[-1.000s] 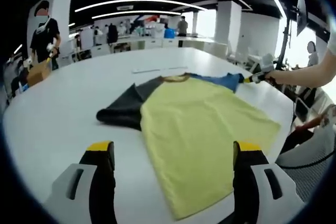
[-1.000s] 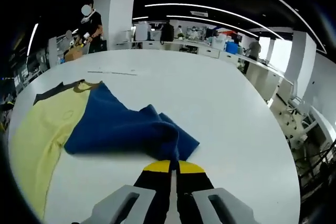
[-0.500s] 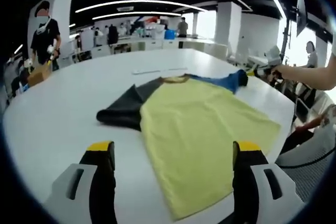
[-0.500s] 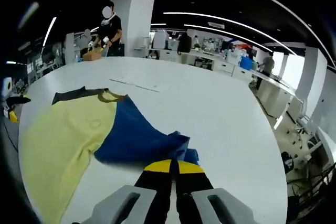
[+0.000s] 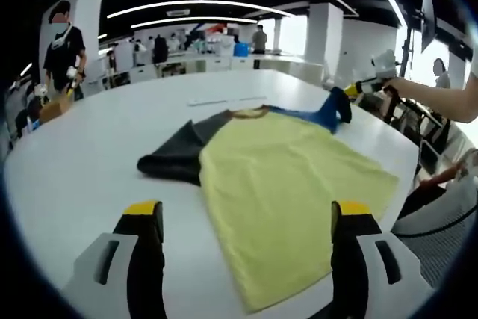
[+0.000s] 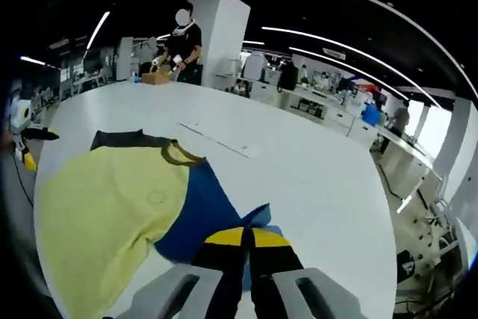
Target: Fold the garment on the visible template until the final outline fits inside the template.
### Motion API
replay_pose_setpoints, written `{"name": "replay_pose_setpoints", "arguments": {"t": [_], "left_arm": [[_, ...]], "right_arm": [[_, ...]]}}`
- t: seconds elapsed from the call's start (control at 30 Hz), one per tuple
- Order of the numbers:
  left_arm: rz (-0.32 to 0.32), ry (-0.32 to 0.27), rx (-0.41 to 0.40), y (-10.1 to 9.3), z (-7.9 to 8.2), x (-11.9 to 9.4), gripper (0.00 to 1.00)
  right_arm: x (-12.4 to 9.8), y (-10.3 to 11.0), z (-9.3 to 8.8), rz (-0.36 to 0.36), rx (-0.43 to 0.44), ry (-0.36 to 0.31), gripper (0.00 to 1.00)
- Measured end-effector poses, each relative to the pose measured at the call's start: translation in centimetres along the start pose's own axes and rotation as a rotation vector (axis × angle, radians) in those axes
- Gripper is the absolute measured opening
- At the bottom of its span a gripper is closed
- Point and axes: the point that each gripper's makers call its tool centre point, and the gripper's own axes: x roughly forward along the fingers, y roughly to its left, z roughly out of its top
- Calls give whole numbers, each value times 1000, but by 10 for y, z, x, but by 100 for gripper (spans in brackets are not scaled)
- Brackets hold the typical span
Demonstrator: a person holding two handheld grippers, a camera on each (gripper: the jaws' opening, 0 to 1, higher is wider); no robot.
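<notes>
Right gripper (image 6: pixel 246 238) lifts the blue sleeve (image 6: pixel 202 214) of a shirt (image 5: pixel 284 177) spread on a white table (image 5: pixel 75 155).

The yellow shirt lies flat, its dark sleeve (image 5: pixel 175 158) out to one side and brown collar (image 6: pixel 178 155) facing the far edge. The right gripper's jaws are clenched on the blue sleeve's end, which is raised off the table. The left gripper (image 5: pixel 246 218) sits released, jaws wide apart, just short of the hem. A faint line (image 6: pixel 220 138) marks the table beyond the collar.
</notes>
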Motion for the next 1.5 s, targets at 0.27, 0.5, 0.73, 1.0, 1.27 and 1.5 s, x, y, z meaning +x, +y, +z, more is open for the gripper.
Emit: {"name": "replay_pose_setpoints", "arguments": {"t": [0.27, 0.5, 0.73, 1.0, 1.27, 1.5], "left_arm": [[-1, 9, -7, 1, -4, 1, 88], [-7, 5, -9, -1, -3, 2, 88], [4, -4, 11, 1, 0, 0, 87], [7, -4, 33, 2, 1, -2, 87], [15, -8, 37, 3, 2, -4, 90], [15, -11, 36, 3, 2, -5, 92]], "right_arm": [[23, 1, 10, 33, -7, 3, 0], [49, 6, 7, 60, 8, 20, 0], [72, 14, -12, 80, 18, 75, 0], [84, 20, -26, 91, 36, 117, 0], [77, 18, -22, 76, 30, 97, 25], [60, 27, -21, 128, 1, 78, 44]]}}
